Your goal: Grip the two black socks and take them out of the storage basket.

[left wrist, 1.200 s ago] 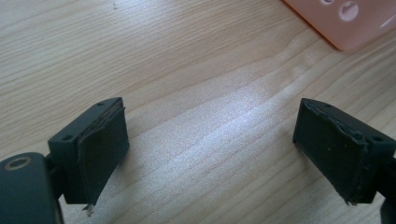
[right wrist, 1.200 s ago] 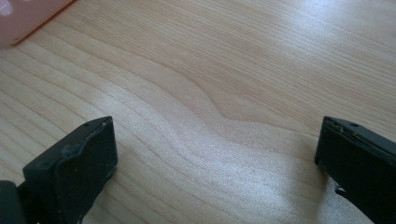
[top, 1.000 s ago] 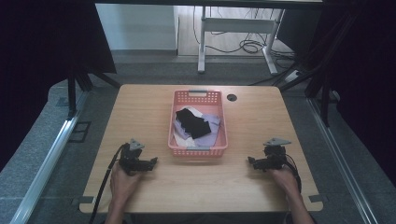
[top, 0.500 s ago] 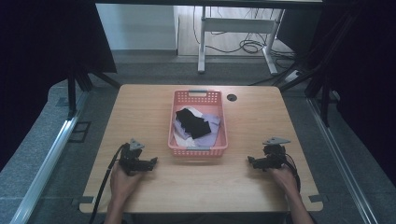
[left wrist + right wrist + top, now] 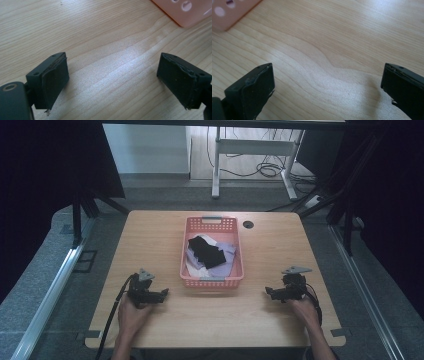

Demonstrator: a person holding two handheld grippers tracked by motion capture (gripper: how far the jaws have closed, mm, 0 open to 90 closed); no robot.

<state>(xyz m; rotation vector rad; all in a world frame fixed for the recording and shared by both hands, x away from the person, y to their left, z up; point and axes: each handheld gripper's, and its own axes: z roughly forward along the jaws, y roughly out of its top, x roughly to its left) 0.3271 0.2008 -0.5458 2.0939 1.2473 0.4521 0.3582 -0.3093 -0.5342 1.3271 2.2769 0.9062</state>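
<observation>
A pink plastic basket (image 5: pixel 212 224) stands at the middle of the wooden table (image 5: pixel 150 240). Inside it lie black cloth (image 5: pixel 206 250) and pale lilac and white cloth (image 5: pixel 227 251). My left gripper (image 5: pixel 163 293) rests on the table left of the basket, held by a hand, its jaws pointing right. In the left gripper view it (image 5: pixel 113 77) is open over bare wood, with the basket's corner (image 5: pixel 186 11) at top right. My right gripper (image 5: pixel 269 292) rests right of the basket, jaws pointing left. It (image 5: pixel 328 85) is open too, with the basket's corner (image 5: pixel 229 12) at top left.
A round cable hole (image 5: pixel 248 224) sits in the table near the basket's far right corner. Black curtains hang on both sides. A white desk frame (image 5: pixel 250 150) and floor cables (image 5: pixel 270 170) lie beyond the table's far edge.
</observation>
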